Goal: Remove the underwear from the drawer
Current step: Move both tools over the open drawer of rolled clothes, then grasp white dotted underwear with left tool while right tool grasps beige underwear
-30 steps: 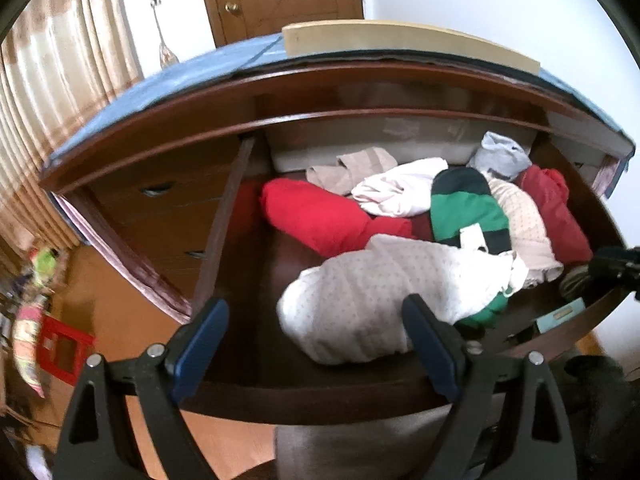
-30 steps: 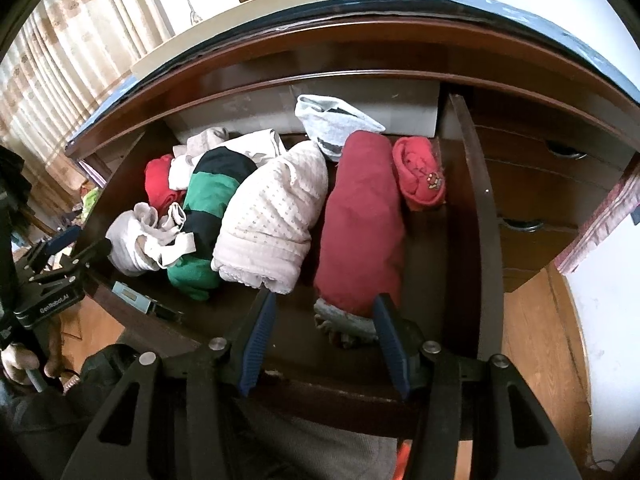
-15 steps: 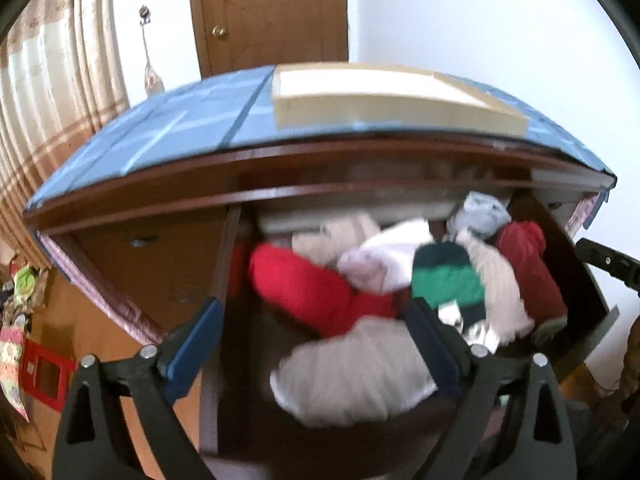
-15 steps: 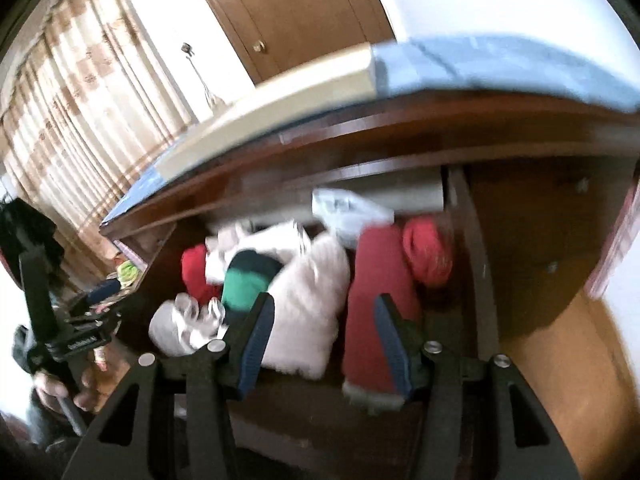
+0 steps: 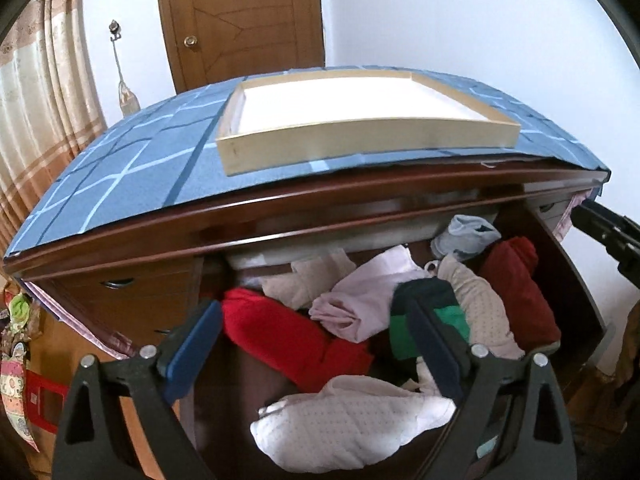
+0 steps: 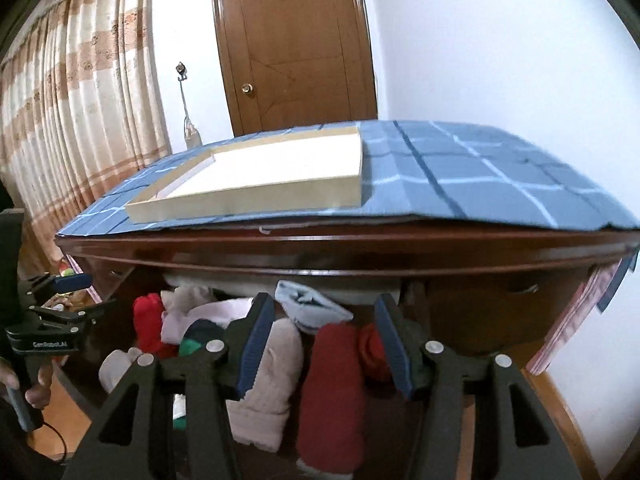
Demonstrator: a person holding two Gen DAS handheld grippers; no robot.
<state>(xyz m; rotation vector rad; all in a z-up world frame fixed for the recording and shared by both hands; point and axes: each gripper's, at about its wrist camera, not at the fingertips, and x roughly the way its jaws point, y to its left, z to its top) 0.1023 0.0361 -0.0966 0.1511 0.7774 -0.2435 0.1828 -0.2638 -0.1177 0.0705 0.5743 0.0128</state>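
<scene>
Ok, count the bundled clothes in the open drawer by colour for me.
Red pieces: 3
White, cream or pale pink pieces: 4
Green and dark striped piece: 1
Pale blue-grey piece: 1
Total: 9 that I can make out

Black tongs (image 5: 316, 350), blue pads (image 5: 192, 344), silver screws (image 5: 148, 351)

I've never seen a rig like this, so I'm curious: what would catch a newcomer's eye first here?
Probably the open drawer, crammed with rolled clothes, a bright red bundle at its left. Above it, a shallow pale tray sits on the dresser's blue checked cloth. Two open blue-padded grippers, left and right, frame the foreground.
</scene>
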